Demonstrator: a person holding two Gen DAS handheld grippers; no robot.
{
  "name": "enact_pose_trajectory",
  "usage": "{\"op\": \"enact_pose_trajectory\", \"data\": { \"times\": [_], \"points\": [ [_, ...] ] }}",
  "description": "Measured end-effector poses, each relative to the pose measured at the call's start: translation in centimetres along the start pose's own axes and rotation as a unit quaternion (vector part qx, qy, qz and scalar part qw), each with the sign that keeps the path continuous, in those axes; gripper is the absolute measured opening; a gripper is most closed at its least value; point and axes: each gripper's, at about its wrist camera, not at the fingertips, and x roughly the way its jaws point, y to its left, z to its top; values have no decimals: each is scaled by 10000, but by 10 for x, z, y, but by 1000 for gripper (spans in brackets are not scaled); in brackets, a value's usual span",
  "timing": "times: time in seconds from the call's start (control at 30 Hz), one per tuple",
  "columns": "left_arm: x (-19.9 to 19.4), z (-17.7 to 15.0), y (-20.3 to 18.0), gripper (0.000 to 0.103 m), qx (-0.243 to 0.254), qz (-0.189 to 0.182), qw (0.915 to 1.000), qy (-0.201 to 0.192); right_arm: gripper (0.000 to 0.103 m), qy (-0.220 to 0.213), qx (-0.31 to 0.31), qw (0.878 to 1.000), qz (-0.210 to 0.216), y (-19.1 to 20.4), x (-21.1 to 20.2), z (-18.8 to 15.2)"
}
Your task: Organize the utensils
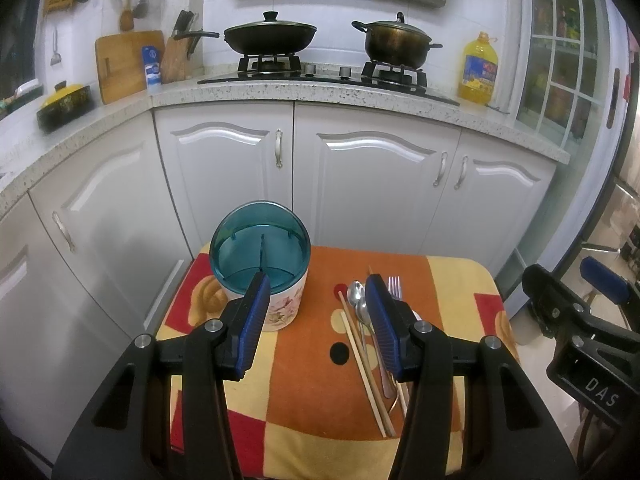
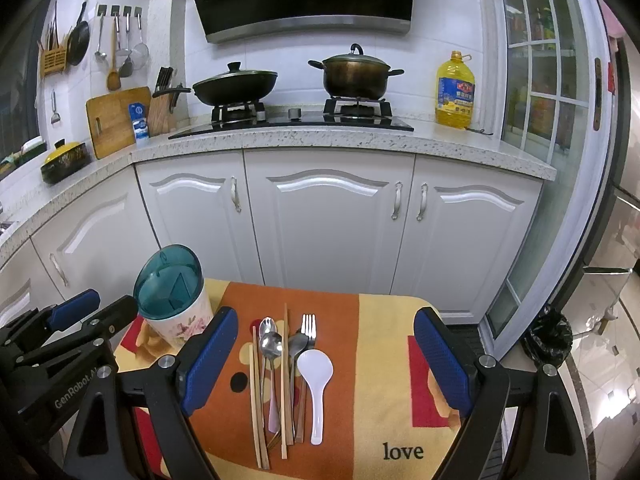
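From my left wrist camera, my left gripper (image 1: 316, 292) has its jaws spread wide with nothing between them, held above a small table covered by an orange, yellow and red cloth (image 1: 304, 392). The utensil holder (image 1: 260, 264), a white floral cup with a blue divided insert, stands upright at the table's far left corner, just behind my left finger. Spoons (image 1: 358, 300), chopsticks (image 1: 362, 356) and a fork (image 1: 395, 286) lie side by side on the cloth, partly hidden behind my right finger. The other gripper (image 1: 576, 316) shows at the right edge.

From my right wrist camera, my right gripper (image 2: 326, 354) is also wide apart and empty, held over the pile. Between its fingers lie the chopsticks (image 2: 254, 396), two metal spoons (image 2: 269, 344), the fork (image 2: 308, 326) and a white rice paddle (image 2: 315, 372), all pointing away from me, touching or overlapping. The holder (image 2: 176, 304) stands to their left, near but apart. My left gripper (image 2: 80, 312) sits at the left edge; from here I cannot tell its opening.
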Motion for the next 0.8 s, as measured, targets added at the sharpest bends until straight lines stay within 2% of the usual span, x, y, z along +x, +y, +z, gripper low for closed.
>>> {"op": "enact_pose_trajectory", "data": {
  "times": [0.8],
  "points": [
    [26,-4,6,49,-242,-108,9989,395,88,332,-2,9994,80,-4,27,-10]
  ]
}}
